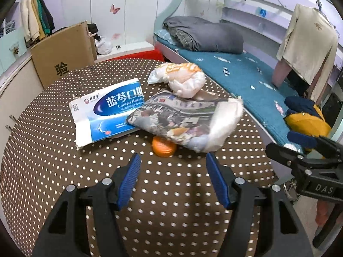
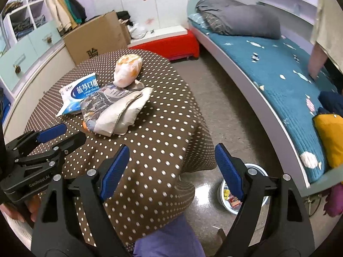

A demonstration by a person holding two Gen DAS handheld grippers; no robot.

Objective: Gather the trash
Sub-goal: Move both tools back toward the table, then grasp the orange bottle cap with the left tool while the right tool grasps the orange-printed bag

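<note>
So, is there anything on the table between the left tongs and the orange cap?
No. In the left wrist view only bare dotted tablecloth lies between the open left tongs and the orange cap.

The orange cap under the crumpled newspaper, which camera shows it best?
The left wrist view. There the orange cap lies just ahead of the open left tongs, most of its top showing below the crumpled newspaper. The right wrist view shows only an orange sliver at the paper's edge.
</note>
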